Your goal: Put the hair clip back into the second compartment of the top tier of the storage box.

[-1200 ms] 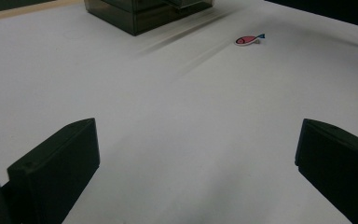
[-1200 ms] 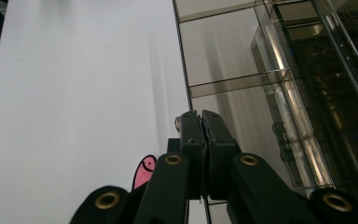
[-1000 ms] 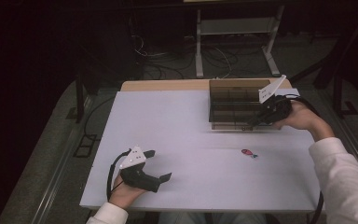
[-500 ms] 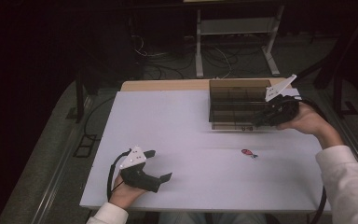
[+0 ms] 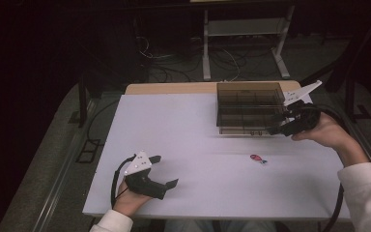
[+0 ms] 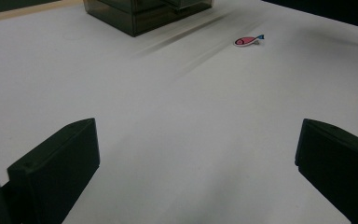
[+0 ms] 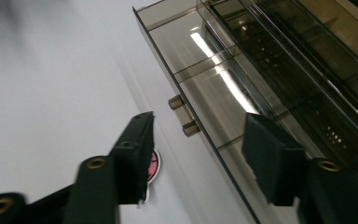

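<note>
A: High view, item one — right hand-held gripper, held by the person's right hand at the far right of the white surface. State?

B: Jaws apart, nothing between them, and they have just been opening. The tips sit at the front right corner of the smoky drawer box; whether they touch it cannot be told from above. In the right gripper view the two small brass knobs on the box front lie just ahead of the gap between the pads, clear of both.

A: Item two — the box itself.

B: Dark translucent plastic with inner dividers, standing at the far right part of the surface, near the back edge.

A: Item three — small pink fish-shaped piece.

B: Flat on the surface, blue tail, just in front of the box and apart from it. It lies between the two hand-held grippers, nearer the right one. The left gripper view has it far ahead, right of the box corner.

A: Item four — left hand-held gripper.

B: Near edge of the surface, left side, in the person's left hand. Jaws wide open, empty — bare surface between them.
</note>
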Demonstrator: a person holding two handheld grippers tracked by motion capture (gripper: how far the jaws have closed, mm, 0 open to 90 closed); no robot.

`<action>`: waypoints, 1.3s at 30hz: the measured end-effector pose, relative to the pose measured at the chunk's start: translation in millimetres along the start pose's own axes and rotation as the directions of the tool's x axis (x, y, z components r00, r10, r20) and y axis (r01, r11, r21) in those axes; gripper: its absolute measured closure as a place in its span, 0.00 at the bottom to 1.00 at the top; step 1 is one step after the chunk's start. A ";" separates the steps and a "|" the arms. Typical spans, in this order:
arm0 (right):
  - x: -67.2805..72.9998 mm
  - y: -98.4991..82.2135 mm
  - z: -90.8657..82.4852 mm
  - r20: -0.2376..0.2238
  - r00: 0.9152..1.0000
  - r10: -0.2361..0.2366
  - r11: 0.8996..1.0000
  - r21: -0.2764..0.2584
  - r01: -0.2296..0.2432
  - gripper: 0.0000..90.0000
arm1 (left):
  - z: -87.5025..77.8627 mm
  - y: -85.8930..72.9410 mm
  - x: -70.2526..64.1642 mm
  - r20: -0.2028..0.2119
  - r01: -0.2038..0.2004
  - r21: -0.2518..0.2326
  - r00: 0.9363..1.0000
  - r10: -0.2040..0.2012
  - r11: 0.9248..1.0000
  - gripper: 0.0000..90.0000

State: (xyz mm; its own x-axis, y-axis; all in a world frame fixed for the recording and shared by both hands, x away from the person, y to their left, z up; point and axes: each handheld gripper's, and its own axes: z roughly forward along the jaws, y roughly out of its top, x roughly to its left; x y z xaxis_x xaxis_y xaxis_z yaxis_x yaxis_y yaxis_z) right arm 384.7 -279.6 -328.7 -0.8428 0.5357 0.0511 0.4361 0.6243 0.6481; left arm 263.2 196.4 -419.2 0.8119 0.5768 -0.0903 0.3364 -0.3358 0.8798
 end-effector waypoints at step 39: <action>56.7 -40.2 6.0 0.024 0.995 0.099 0.990 -0.100 -0.096 0.01 | -1.4 0.0 -1.4 -0.004 -0.002 -0.004 1.000 0.002 1.000 0.00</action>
State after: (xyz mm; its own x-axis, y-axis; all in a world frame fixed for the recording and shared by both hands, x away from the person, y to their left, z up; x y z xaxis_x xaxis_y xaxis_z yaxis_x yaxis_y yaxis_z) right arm 321.3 -270.9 -356.4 -0.7880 0.6081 0.0969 0.4811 0.5098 0.7132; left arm 261.5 196.7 -418.5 0.8107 0.5790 -0.0865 0.3328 -0.3343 0.8818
